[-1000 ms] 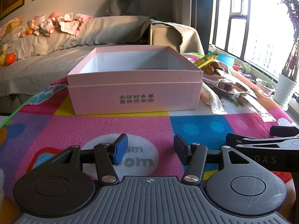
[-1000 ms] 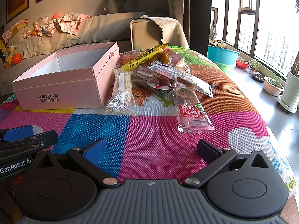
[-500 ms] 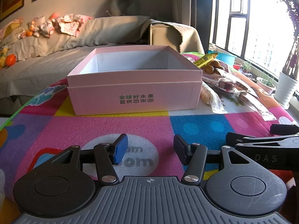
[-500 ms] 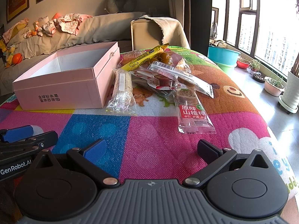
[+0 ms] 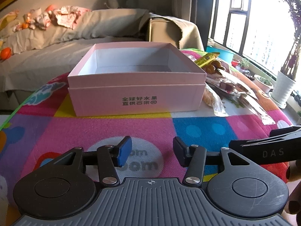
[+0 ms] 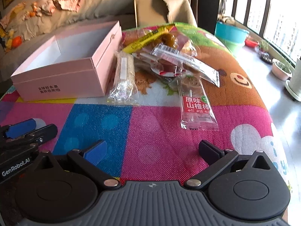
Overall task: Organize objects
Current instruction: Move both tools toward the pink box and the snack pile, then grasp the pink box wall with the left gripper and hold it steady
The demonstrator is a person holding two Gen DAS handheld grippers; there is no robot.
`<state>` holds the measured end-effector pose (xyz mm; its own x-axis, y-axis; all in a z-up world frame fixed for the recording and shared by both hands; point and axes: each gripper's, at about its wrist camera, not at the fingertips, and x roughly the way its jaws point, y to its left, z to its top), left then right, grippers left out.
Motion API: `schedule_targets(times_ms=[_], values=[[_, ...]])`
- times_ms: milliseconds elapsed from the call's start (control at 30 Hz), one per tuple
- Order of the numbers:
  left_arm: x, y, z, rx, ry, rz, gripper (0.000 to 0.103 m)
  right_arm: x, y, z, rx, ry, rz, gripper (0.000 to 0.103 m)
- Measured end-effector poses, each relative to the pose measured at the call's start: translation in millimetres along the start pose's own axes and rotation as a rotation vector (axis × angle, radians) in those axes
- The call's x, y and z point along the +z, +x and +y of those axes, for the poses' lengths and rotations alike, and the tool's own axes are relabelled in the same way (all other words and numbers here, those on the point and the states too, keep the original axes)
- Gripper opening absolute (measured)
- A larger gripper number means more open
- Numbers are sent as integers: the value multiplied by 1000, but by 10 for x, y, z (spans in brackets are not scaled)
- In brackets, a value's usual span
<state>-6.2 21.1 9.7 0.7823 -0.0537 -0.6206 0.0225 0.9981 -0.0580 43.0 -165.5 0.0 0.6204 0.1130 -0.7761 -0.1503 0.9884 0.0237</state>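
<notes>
left gripper (image 5: 151,151): jaws just narrowing, empty | right gripper (image 6: 152,149): jaws wide, empty | pink cardboard box (image 5: 135,92): far-left | clear-wrapped snack packets (image 6: 195,101): right

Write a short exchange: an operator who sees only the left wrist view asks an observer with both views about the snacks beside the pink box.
Operator: What lies right of the box, past that clear wrapper?
Observer: A red-labelled packet lies flat on the mat, the snack nearest the right tool.
Operator: Is that tool ready to pick it up?
Observer: Its jaws stand wide open with nothing between them.
</notes>
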Motion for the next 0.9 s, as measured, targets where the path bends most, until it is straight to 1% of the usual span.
schedule_targets(times_ms=[67,133,233,300,333,400,467,533,567,600,633,700,767,800,867,900], values=[[31,-16,26,-10,-9,5,55,32,14,0,7,-19,24,103],[81,-53,59,-24,-18,0,55,48,19,-26,19,-11,34,103],[214,-134,133,-39,-26,-35,55,-11,-17,-9,18,-25,4,103],[352,-194,235,-30,-30,-70,55,-28,-62,-3,40,-39,-7,103],[424,-215,303,-18,-40,-91,55,-25,-114,-10,64,-43,-30,103],[585,-229,469,19,-80,-135,55,-14,-267,-30,76,-46,-119,103],[750,-164,652,59,-113,-159,55,27,-448,-42,64,-70,-229,103],[876,-44,771,92,-105,-178,55,86,-614,-87,40,-78,-342,103],[921,15,811,107,-95,-188,55,127,-666,-121,34,-77,-378,103],[965,81,838,120,-84,-189,55,185,-706,-156,30,-77,-403,103],[1009,157,868,128,-77,-178,55,252,-714,-200,27,-82,-410,103],[1073,324,928,130,-80,-141,55,375,-699,-280,20,-98,-401,103],[1089,485,991,136,-95,-97,53,482,-638,-346,-12,-121,-395,103],[1068,536,1014,132,-97,-77,52,524,-586,-381,-27,-138,-390,103],[1042,637,1039,95,-98,-32,52,587,-484,-428,-41,-188,-374,103],[1012,666,1050,81,-99,-19,50,631,-402,-461,-37,-204,-345,103]])
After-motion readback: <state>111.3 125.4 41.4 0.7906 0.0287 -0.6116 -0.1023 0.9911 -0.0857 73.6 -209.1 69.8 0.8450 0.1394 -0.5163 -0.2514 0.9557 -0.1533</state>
